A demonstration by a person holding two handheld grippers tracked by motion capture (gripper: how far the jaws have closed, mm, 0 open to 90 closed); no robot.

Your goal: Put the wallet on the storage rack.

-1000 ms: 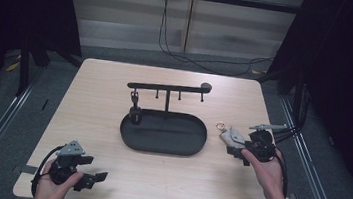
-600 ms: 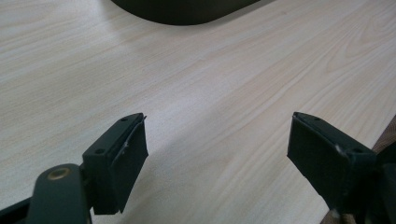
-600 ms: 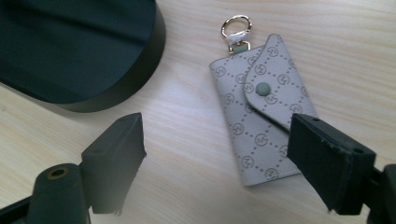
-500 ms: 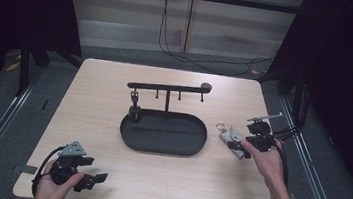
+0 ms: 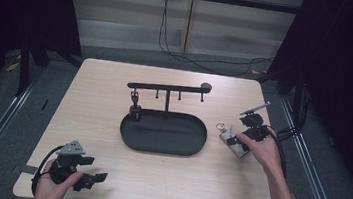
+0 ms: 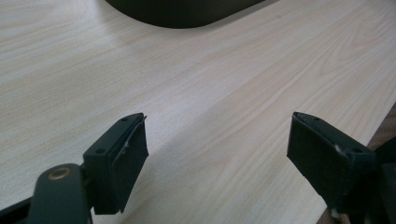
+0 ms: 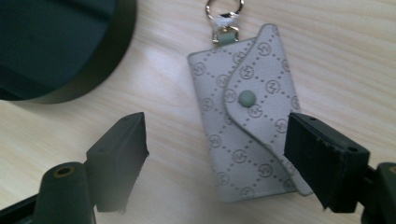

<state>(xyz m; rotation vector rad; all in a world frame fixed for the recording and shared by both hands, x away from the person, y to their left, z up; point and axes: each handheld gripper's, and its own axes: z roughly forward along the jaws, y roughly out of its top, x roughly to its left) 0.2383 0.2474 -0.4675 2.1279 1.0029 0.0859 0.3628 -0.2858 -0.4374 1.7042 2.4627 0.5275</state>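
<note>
right gripper [image 5: 234, 142] shifted up the table over the grey key pouch [image 7: 250, 116], jaws just closing slightly, pouch between them

I see bare surface [image 5: 94, 100] left of the oval black tray [image 5: 161, 145]; its hook stand [image 5: 168, 87] blocks the middle, and the grey key pouch [image 5: 234, 141] lies just right.

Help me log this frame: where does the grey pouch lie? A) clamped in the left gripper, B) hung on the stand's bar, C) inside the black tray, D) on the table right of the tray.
D: the pouch lies flat on the table, beside the tray, between the open jaws of the right gripper.
</note>
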